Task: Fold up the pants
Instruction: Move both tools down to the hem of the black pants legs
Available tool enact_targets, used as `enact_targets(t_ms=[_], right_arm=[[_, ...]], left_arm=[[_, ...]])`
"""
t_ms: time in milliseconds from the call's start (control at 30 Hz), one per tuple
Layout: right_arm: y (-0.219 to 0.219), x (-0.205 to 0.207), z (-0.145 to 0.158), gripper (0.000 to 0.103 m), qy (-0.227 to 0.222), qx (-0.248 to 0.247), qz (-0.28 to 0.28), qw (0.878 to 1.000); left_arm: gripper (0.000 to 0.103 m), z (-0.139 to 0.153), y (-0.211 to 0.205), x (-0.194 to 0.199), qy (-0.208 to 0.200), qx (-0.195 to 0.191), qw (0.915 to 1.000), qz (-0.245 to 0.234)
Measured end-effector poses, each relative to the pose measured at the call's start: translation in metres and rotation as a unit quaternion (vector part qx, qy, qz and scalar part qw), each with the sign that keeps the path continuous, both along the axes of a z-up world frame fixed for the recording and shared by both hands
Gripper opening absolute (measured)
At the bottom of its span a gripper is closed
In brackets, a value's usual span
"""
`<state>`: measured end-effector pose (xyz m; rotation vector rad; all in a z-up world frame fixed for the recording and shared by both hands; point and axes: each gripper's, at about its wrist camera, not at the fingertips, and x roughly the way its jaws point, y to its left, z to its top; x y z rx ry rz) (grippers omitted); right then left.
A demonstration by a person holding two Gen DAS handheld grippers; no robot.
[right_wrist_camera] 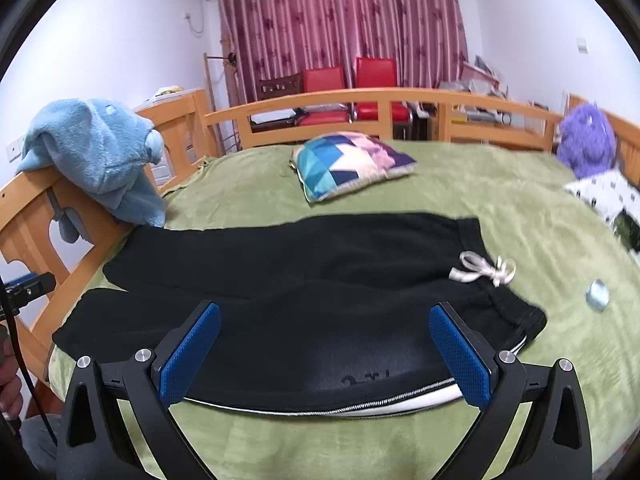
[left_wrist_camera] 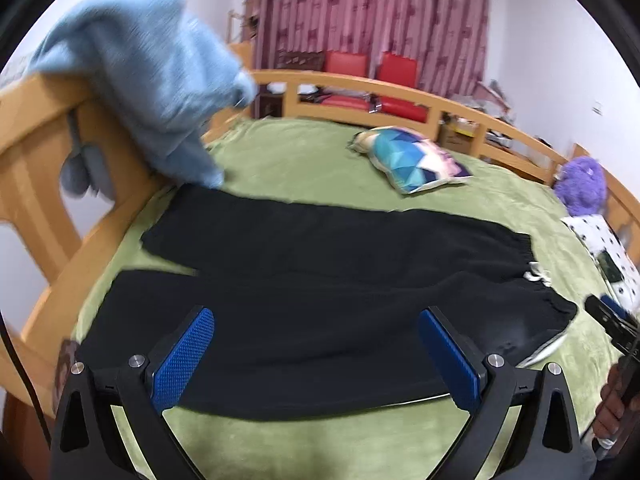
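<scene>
The black pants (right_wrist_camera: 296, 296) are laid flat across the green bed cover (right_wrist_camera: 500, 208), legs toward the left footboard (right_wrist_camera: 36, 216), waistband and white drawstring (right_wrist_camera: 486, 270) toward the right. The lower leg is framed between the blue pads of the left gripper (left_wrist_camera: 316, 356), whose fingers are spread wide with nothing pinched. The right gripper (right_wrist_camera: 324, 354) is likewise held wide apart, above the near hip edge and its white side stripe (right_wrist_camera: 400, 400). Both are held low at the near edge of the bed, tilted forward. A patterned pillow (right_wrist_camera: 348, 164) is seen beyond the pants, a blue fleece (right_wrist_camera: 96, 152) is draped over the footboard, and a small round object (right_wrist_camera: 597, 294) lies right of the waistband. Bare cover is left beyond and to the right.
</scene>
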<state>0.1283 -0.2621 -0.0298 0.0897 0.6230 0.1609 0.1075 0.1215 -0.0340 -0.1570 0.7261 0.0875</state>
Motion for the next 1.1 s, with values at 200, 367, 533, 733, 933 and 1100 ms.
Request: enact_targets(t_ms=[200,367,533,733,933,1100], right_arm=[[-0.019,0.005,-0.048,0.097,0.025,-0.007,-0.014,1.0],[-0.047,0.007,-0.086,0.091,0.063,0.013,-0.039,0.997],[-0.066,0.009,-0.116,0.087,0.091,0.03,-0.063,0.993],[-0.081,0.018,-0.14,0.087,0.124,0.094,-0.083,0.984],[-0.082,0.029,-0.148,0.087,0.137,0.133,-0.086,0.978],[-0.073,0.045,-0.165,0.087,0.158,0.115,-0.097,0.976]], left_arm=[[0.102,-0.061,0.05,-0.004,0.059,-0.047,0.995,0.066],[0.102,-0.104,0.071,-0.01,0.11,-0.048,0.9876,0.101],[0.102,-0.137,0.086,-0.017,0.143,-0.064,0.9809,0.115],[0.102,-0.163,0.097,-0.018,0.154,-0.104,0.9756,0.117],[0.102,-0.174,0.091,-0.008,0.141,-0.153,0.9731,0.098],[0.101,-0.181,0.083,0.006,0.141,-0.149,0.9734,0.102]])
